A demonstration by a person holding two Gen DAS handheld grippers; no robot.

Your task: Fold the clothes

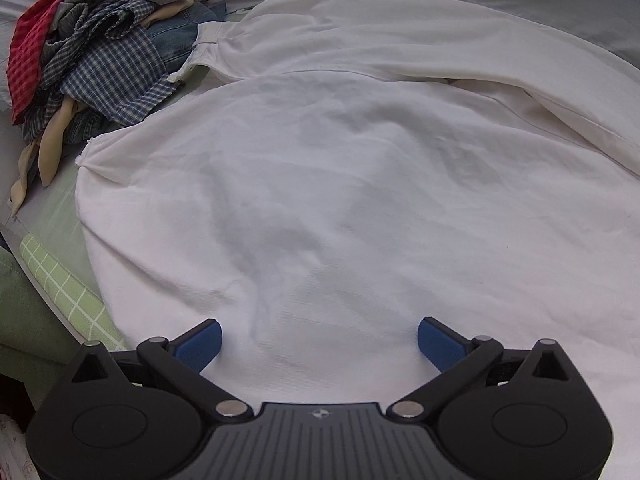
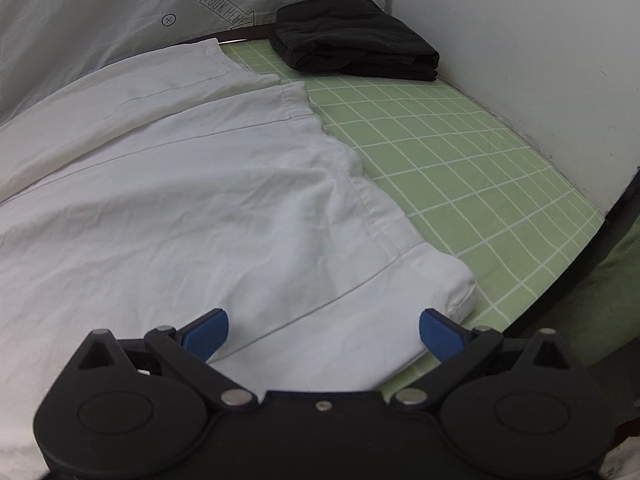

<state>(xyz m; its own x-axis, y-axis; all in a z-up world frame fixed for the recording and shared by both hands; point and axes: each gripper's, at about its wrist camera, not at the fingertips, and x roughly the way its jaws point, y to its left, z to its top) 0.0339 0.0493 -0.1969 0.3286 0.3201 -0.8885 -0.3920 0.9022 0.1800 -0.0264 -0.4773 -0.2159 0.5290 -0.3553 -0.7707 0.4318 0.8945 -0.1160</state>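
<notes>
Soft, creased white shirt (image 1: 340,184) spread flat (one sleeve folded across); both grippers (image 1: 319,344) (image 2: 324,334) gaping wide, holding nothing.

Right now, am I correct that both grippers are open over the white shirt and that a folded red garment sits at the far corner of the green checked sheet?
Not quite: the folded garment on the green checked sheet is black, as the right wrist view shows. Both the left gripper and right gripper are open over the white shirt.

1 white garment (image 1: 340,200), 1 folded black garment (image 2: 352,40); 1 heap of mixed clothes (image 1: 100,60), 2 hand-held grippers, left (image 1: 319,344), right (image 2: 324,334)
</notes>
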